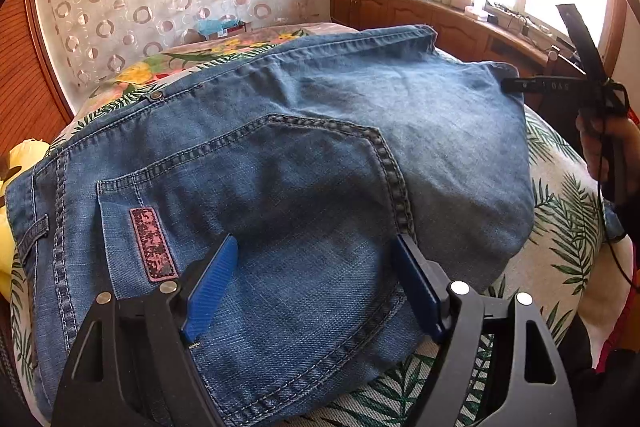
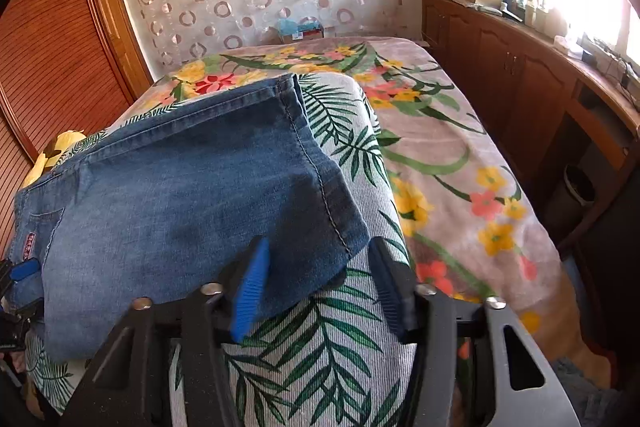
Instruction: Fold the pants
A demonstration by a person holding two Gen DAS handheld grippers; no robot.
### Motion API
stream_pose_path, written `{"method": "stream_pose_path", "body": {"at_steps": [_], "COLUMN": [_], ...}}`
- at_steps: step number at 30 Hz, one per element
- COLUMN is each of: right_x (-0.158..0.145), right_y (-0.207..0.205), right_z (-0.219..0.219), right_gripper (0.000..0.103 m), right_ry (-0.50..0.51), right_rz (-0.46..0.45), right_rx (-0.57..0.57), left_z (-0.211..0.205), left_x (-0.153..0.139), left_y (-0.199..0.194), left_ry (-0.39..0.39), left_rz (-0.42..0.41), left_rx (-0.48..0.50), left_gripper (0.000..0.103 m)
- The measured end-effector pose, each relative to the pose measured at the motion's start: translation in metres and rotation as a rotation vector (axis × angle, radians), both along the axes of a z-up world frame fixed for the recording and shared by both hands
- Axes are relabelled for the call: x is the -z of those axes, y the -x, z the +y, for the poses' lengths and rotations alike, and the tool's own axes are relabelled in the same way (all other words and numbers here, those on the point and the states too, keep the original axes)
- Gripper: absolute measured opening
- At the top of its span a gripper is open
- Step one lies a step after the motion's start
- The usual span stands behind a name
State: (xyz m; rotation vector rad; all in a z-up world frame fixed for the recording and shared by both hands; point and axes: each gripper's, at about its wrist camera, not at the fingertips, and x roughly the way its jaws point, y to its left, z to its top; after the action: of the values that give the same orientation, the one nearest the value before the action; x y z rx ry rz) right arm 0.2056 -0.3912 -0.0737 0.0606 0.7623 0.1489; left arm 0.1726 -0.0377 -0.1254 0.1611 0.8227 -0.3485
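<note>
Blue denim pants (image 1: 280, 163) lie folded on a leaf-print cover on the bed, back pocket and red label up. My left gripper (image 1: 316, 259) is open, its blue pads over the pocket end of the pants, holding nothing. My right gripper (image 2: 320, 263) is open over the near right corner of the folded pants (image 2: 192, 195), at the leg-hem end, also empty. The right gripper also shows in the left wrist view (image 1: 560, 83) at the far right edge of the denim. The left gripper's blue pad shows in the right wrist view (image 2: 24, 271) at the left edge.
The bed (image 2: 460, 163) has a floral blanket and a leaf-print cover (image 2: 320, 347). A yellow plush toy (image 1: 16, 163) lies left of the pants. A wooden cabinet (image 2: 520, 83) with clutter runs along the window on the right. A wooden wardrobe (image 2: 48, 59) stands on the left.
</note>
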Motion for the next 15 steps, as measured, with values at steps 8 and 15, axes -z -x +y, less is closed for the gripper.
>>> {"method": "stream_pose_path", "body": {"at_steps": [8,15], "right_x": [-0.017,-0.039], "right_y": [0.008,0.020], "right_z": [0.007,0.035], "right_gripper": [0.007,0.007], "right_ry": [-0.004,-0.017], "right_rz": [-0.088,-0.151], "right_rx": [-0.033,-0.124], "left_z": [0.005,0.019], "left_x": [-0.003,-0.027], "left_y": [-0.001,0.012], "left_ry": [0.015,0.051], "left_rz": [0.012,-0.032], "left_rx": [0.000,-0.014], "left_gripper": [0.080,0.080]}}
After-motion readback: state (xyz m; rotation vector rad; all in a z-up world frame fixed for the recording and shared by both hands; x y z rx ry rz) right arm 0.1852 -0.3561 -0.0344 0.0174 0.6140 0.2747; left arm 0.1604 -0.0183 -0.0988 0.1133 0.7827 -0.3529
